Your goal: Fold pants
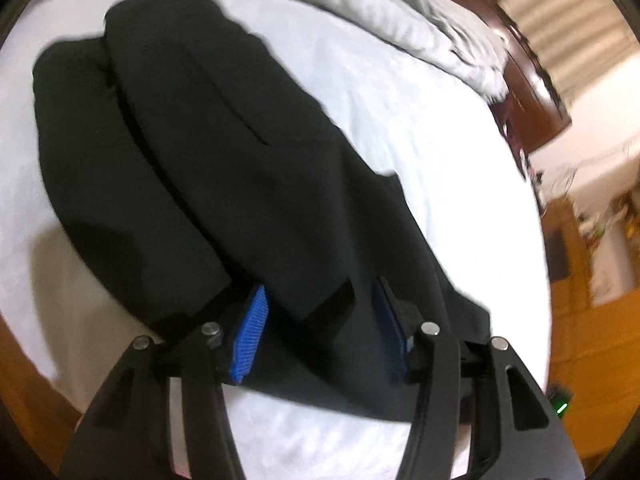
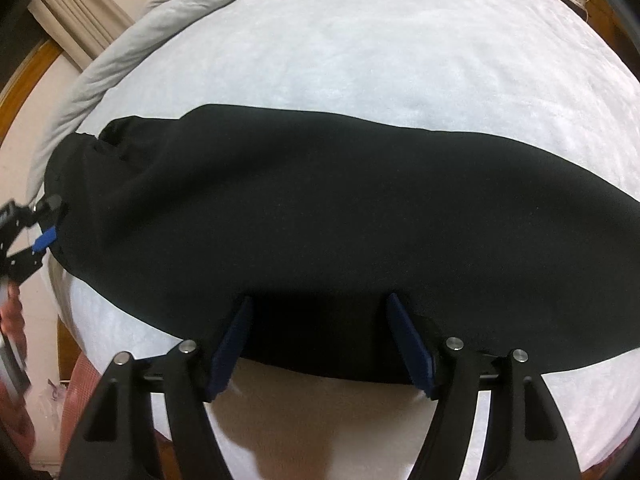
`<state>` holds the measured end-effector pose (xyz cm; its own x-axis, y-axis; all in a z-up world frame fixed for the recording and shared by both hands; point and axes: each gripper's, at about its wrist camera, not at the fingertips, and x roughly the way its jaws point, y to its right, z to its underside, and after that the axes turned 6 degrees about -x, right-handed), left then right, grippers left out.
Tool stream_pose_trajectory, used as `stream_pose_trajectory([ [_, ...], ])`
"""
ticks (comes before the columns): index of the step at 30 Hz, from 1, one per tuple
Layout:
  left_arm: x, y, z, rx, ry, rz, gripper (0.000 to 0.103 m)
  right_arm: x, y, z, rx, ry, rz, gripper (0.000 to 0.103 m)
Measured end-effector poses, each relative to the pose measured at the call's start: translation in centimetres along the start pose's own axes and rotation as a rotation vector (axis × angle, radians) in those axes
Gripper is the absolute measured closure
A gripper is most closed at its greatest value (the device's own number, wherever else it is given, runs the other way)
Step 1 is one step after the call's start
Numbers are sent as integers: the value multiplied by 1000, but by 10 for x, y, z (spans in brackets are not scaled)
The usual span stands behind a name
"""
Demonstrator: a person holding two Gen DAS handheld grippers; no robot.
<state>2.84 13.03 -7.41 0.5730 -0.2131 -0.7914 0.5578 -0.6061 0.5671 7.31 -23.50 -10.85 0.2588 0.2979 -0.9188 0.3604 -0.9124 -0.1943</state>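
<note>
Black pants (image 1: 192, 160) lie on a white bed sheet (image 1: 420, 128), one leg stacked over the other. My left gripper (image 1: 316, 312) is open, its blue pads (image 1: 250, 340) either side of the pants' near edge, with a fold of cloth between them. In the right wrist view the pants (image 2: 320, 220) stretch across the bed. My right gripper (image 2: 320, 340) is open, its dark blue pads (image 2: 230, 348) astride the near edge of the cloth. The left gripper (image 2: 44, 224) shows at the pants' left end.
A grey duvet (image 1: 400, 12) is bunched at the far side of the bed (image 2: 380, 40). A dark wooden headboard (image 1: 528, 92) and wooden furniture (image 1: 592, 320) stand at the right of the left wrist view. Curtains (image 2: 80, 12) hang at the upper left of the right wrist view.
</note>
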Motion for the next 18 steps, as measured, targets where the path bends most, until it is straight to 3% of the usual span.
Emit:
stream_pose_trajectory([
  [5,10,-34,-29,-181,-54,108,52,2,-5,-1,-7,-1,7,28],
  [9,17,-41,-40,-258,-95,147,52,3,-8,-2,-11,-4,11,27],
  [13,6,-49,-44,-292,-89,103,52,3,-8,-1,-9,-3,8,26],
  [18,-8,-40,-49,-167,-34,-11,53,8,-13,-4,-24,-3,15,20],
])
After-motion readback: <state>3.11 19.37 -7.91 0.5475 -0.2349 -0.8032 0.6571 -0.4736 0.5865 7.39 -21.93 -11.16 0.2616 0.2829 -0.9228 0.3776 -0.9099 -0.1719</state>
